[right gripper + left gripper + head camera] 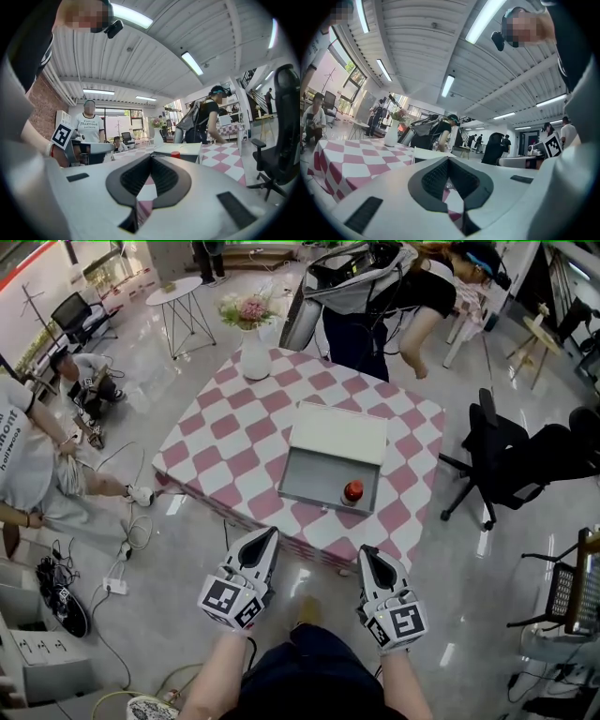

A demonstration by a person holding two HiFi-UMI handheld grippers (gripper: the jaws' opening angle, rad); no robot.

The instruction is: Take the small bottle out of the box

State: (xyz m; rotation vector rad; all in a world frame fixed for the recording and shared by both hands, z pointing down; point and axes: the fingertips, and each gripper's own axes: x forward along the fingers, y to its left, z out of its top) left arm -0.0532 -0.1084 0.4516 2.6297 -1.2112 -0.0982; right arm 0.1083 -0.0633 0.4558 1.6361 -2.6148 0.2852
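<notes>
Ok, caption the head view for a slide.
Left gripper and right gripper, both shut, held short of the checkered table, where the small bottle sits in the open box.

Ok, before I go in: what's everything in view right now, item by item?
table: one, pink-and-white checked cloth, centre
box: one, grey, open, on the table's near right part
lid: one, white, at the box's far side
small bottle: one, red cap, inside the box, near right
vase: one, white with pink flowers, table's far corner
side table: one, white, round, far left
office chair: one, black, right of the table
bystanders: at least three; one bending behind the table, two at left
left tool: white, shut, empty, short of the table
right tool: white, shut, empty, alongside
</notes>
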